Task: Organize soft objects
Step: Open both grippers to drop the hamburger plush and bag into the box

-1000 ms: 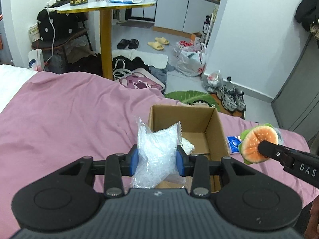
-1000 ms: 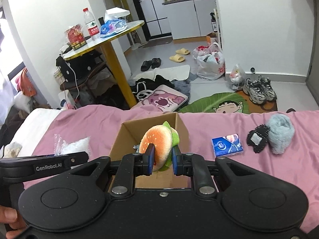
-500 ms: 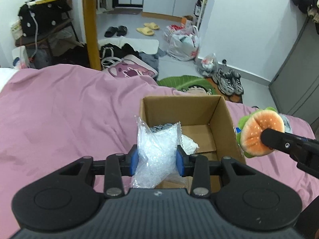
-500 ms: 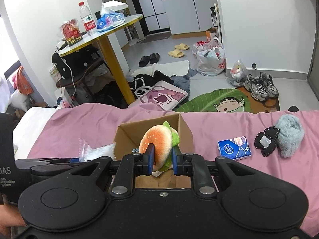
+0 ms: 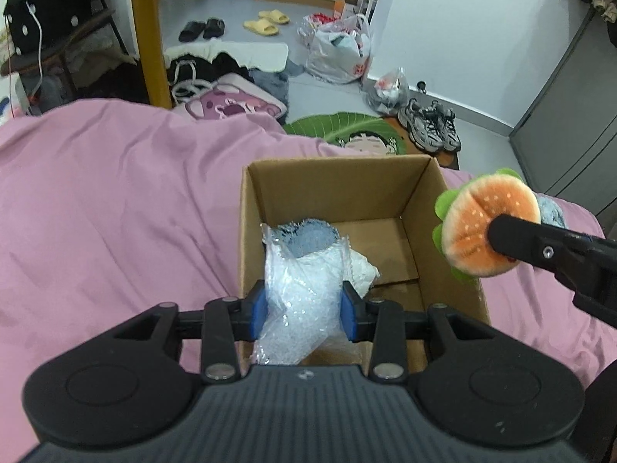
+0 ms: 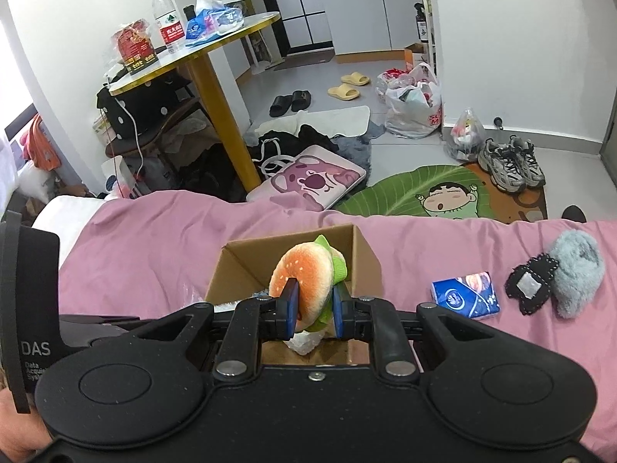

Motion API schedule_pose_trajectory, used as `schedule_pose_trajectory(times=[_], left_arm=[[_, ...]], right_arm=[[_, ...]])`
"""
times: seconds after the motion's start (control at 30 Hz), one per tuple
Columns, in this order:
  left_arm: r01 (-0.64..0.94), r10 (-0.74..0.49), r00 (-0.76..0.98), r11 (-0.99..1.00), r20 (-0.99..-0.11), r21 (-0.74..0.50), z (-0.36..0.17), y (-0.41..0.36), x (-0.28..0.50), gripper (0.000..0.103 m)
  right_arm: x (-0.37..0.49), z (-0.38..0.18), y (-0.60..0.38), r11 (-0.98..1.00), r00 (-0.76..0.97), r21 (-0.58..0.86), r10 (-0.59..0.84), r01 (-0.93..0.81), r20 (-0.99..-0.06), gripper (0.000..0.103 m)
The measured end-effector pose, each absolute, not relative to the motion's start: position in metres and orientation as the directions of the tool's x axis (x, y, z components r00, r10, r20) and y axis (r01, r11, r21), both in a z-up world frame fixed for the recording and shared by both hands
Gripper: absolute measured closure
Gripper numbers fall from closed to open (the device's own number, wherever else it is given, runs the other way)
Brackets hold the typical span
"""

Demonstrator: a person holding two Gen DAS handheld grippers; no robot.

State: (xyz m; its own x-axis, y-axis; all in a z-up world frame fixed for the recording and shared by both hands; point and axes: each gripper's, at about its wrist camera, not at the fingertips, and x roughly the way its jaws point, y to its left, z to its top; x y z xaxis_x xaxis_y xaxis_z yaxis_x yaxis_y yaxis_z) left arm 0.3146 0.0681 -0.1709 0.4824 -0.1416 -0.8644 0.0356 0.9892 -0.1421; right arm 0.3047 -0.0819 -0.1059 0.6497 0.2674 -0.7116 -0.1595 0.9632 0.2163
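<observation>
An open cardboard box (image 5: 327,177) (image 6: 239,270) stands on the pink bedcover (image 5: 115,200). My left gripper (image 5: 304,306) is shut on a crumpled clear bubble-wrap bag (image 5: 299,289) and holds it over the box's near left part. Something blue-grey (image 5: 308,237) and a white soft piece (image 5: 364,270) lie inside the box. My right gripper (image 6: 313,310) is shut on a plush hamburger (image 6: 304,281) (image 5: 486,227), held above the box's right wall. On the bedcover to the right lie a blue tissue pack (image 6: 464,295), a black pouch (image 6: 532,285) and a grey fluffy item (image 6: 576,274).
Past the bed's far edge the floor holds a pink bear bag (image 6: 312,181), a green cartoon mat (image 6: 435,193), sneakers (image 6: 509,164), plastic bags (image 6: 414,104) and slippers. A round table on a yellow leg (image 6: 223,115) stands at the left.
The left gripper has sunk and moved forward with the bubble-wrap bag, from beside the box to over its inside. The right gripper has carried the hamburger a little closer to the box.
</observation>
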Motion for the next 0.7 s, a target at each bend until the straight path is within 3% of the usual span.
schedule_pose_trajectory(times=[0.37, 0.6, 0.7], left_arm=[[-0.006, -0.096, 0.521, 0.993, -0.848, -0.116, -0.157, 0.075, 0.307, 0.051], [-0.055, -0.054, 0.538, 0.994, -0.841, -0.099, -0.145, 0.079, 0.298, 0.050], [-0.070, -0.035, 0.542, 0.994, -0.840, -0.086, -0.142, 0.081, 0.294, 0.047]], right_arm=[[0.319, -0.098, -0.075, 0.960, 0.665, 0.199, 0.281, -0.199, -0.692, 0.083], [0.324, -0.091, -0.076, 0.947, 0.680, 0.243, 0.319, -0.208, -0.661, 0.056], [0.317, -0.089, -0.084, 0.947, 0.685, 0.251, 0.319, -0.200, -0.655, 0.054]])
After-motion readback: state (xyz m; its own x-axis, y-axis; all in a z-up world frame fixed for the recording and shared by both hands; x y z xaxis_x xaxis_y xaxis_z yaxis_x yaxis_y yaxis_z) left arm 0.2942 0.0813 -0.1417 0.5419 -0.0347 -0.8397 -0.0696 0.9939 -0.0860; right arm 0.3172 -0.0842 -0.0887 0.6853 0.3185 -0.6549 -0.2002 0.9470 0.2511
